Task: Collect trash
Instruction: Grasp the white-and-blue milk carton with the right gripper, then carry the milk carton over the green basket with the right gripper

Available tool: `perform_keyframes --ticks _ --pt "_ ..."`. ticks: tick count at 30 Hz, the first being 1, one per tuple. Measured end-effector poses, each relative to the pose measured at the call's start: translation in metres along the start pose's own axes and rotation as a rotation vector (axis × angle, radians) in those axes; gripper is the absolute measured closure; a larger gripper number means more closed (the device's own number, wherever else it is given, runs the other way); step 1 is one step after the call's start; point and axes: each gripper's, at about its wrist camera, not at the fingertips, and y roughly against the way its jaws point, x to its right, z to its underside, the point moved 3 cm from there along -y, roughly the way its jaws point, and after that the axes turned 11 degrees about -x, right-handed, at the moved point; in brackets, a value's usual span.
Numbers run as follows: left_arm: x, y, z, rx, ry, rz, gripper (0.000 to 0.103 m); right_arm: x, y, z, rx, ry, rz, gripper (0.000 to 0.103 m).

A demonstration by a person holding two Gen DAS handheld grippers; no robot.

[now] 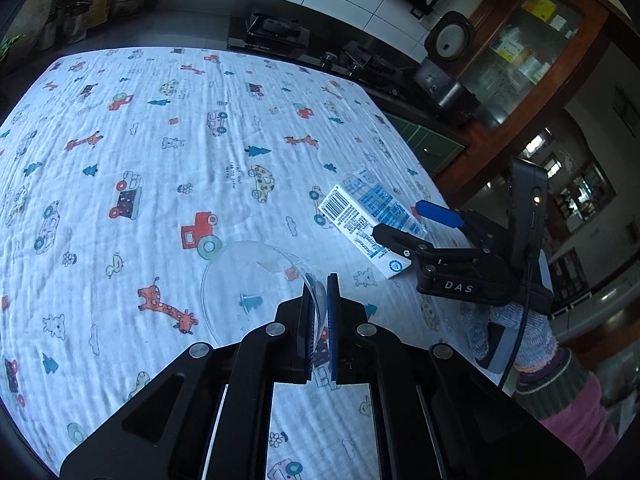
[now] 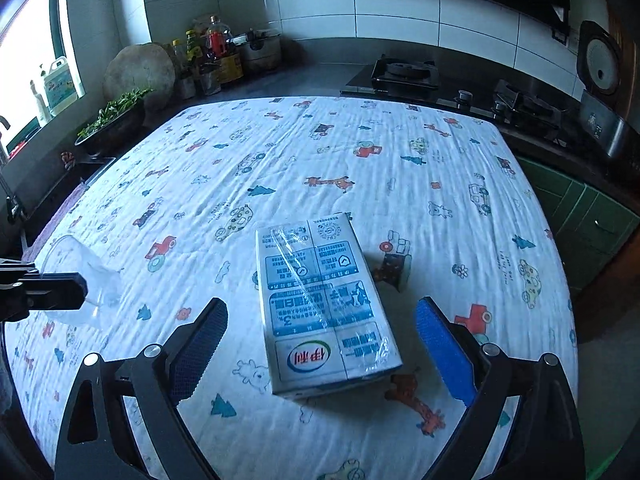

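The left hand-held gripper (image 1: 320,300) pinches the rim of a clear plastic cup (image 1: 256,284). The right hand-held gripper (image 2: 320,344) gapes wide around the blue-and-white milk carton (image 2: 324,304), ungrasped on the table (image 2: 400,168); no bin shows.

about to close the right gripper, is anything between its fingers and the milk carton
Nothing visible. The right gripper is open, one finger on each side of the milk carton, with only bare tablecloth in the gaps. The left gripper's clear plastic cup sits well off to the side.
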Motion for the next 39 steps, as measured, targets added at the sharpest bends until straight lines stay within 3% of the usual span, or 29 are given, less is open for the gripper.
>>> perform_keyframes --ticks 9,13,16,26,39 --pt "0.002 0.001 0.001 0.0 -0.001 -0.007 0.099 0.002 -0.028 -0.011 -0.061 -0.01 -0.023 0.013" --pt "0.0 0.0 0.003 -0.002 0.013 -0.008 0.099 0.0 -0.035 -0.009 -0.092 -0.014 -0.04 0.037" --pt "0.0 0.0 0.004 -0.004 0.019 0.0 0.099 -0.003 -0.029 -0.002 -0.083 -0.015 -0.044 0.039" --pt "0.028 0.01 0.016 0.006 -0.017 0.046 0.099 -0.005 0.022 0.038 -0.027 -0.064 -0.045 0.042" --pt "0.101 0.006 0.05 -0.035 -0.138 0.123 0.099 0.004 0.105 0.134 0.047 -0.173 0.03 0.042"
